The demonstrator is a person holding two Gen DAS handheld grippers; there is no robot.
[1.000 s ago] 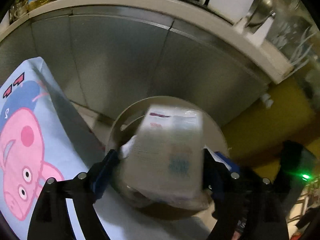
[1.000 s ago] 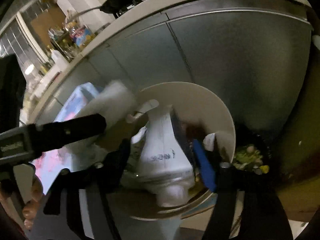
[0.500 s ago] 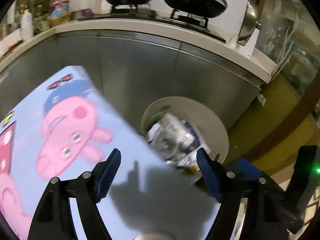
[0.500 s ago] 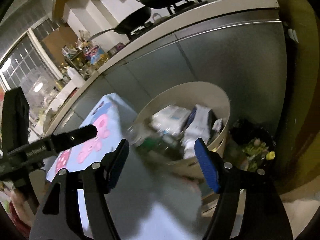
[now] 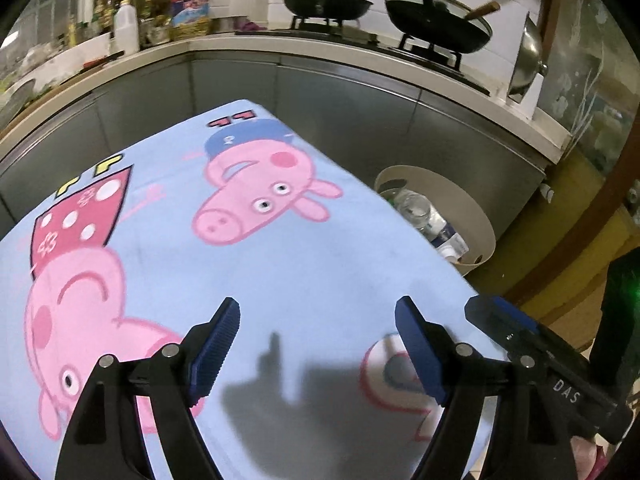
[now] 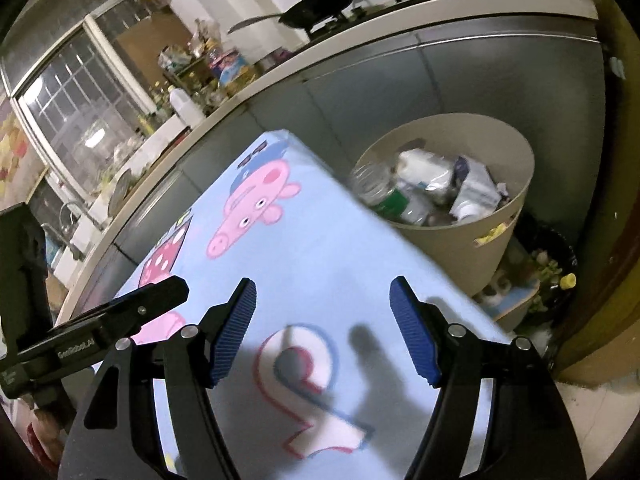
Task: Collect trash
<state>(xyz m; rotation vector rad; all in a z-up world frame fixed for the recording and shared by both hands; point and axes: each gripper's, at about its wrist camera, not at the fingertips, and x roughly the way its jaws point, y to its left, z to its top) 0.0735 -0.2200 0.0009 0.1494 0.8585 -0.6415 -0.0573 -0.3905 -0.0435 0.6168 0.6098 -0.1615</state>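
Note:
A beige round trash bin [image 6: 516, 160] stands on the floor past the table's far right edge, against the grey cabinets. It holds a clear plastic bottle [image 6: 376, 188], white packets [image 6: 476, 192] and other trash. The bin also shows in the left wrist view [image 5: 476, 216]. My left gripper [image 5: 316, 340] is open and empty above the light blue cartoon-pig tablecloth [image 5: 280, 264]. My right gripper [image 6: 324, 328] is open and empty above the same tablecloth [image 6: 320, 256]. The left gripper's body shows at the left of the right wrist view [image 6: 100, 336].
Grey kitchen cabinets [image 5: 340, 112] with a pale counter run behind the table. Pans [image 5: 328, 2] sit on a stove on the counter. A dark bin of food scraps [image 6: 552, 268] stands on the floor right of the beige bin.
Both grippers let go of the white packets into the bin, opened, and pulled back up over the table. The bin now lies farther off.

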